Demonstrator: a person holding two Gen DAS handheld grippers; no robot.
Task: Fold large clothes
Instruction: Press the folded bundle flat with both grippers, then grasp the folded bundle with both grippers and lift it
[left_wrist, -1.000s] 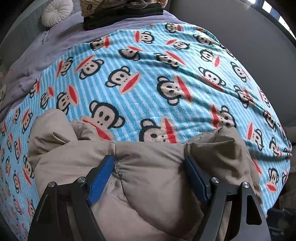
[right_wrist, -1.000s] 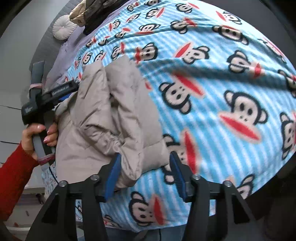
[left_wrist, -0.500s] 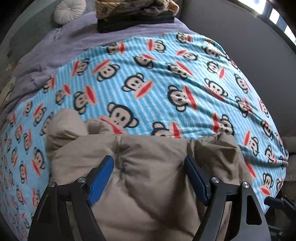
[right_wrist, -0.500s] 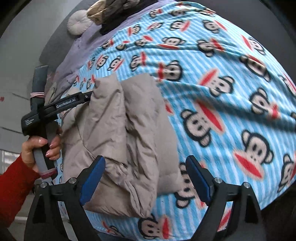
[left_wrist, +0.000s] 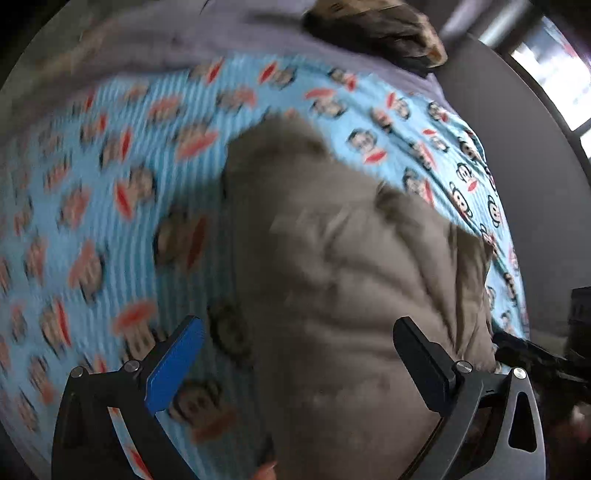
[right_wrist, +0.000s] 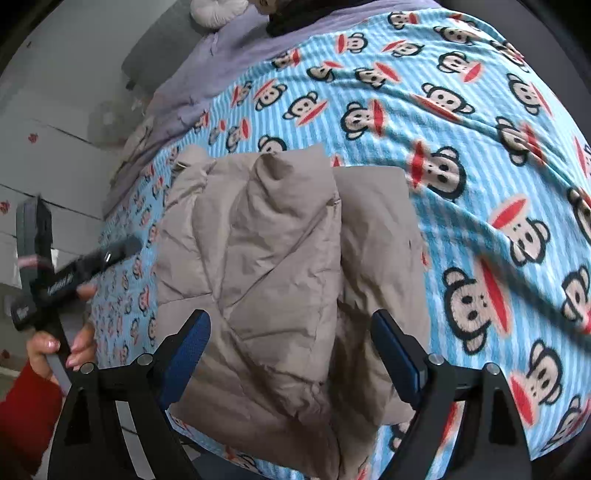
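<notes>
A beige padded jacket (right_wrist: 280, 266) lies folded in a bundle on the blue monkey-print blanket (right_wrist: 461, 122), near the bed's front edge. It also shows, blurred, in the left wrist view (left_wrist: 351, 277). My right gripper (right_wrist: 290, 332) is open and empty, hovering above the jacket's near end. My left gripper (left_wrist: 295, 347) is open and empty above the jacket's left edge; it shows in the right wrist view (right_wrist: 122, 249) at the jacket's left side, held by a hand in a red sleeve.
A lilac sheet (right_wrist: 236, 51) covers the bed's far end, with a round white cushion (right_wrist: 218, 11) and a pile of dark clothes (left_wrist: 373, 26) on it. A grey wall (left_wrist: 517, 129) runs along the right side. White drawers (right_wrist: 37, 173) stand left of the bed.
Both grippers have let go of the jacket and pulled back. The left gripper swung leftward off the jacket, its view now blurred. The right gripper opened wide and rose above the bundle.
</notes>
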